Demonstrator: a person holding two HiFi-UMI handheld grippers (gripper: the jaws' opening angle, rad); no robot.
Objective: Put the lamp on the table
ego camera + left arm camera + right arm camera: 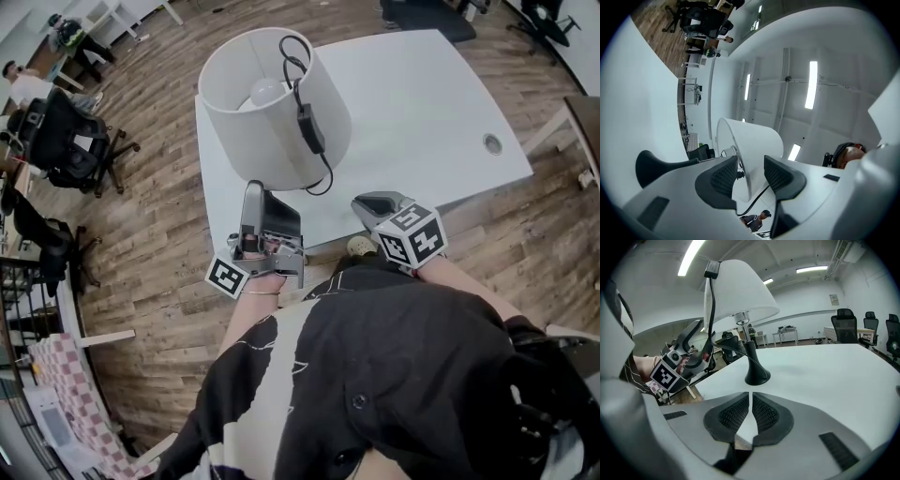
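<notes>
The lamp stands upright on the table, its shade's rim between the left gripper's spread jaws, unpinched; the right gripper's jaws sit nearly together, empty.

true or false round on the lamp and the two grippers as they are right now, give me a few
1. The white table lamp stands upright on the white rectangular table. True.
2. The right gripper grips the lamp's round black base. False: its jaws are together on nothing, short of the base.
3. A black cord with an inline switch is draped over the top rim of the white drum shade. True.
4. The left gripper is shut. False: its jaws stand apart with the shade's lower edge between them, not pinched.
</notes>
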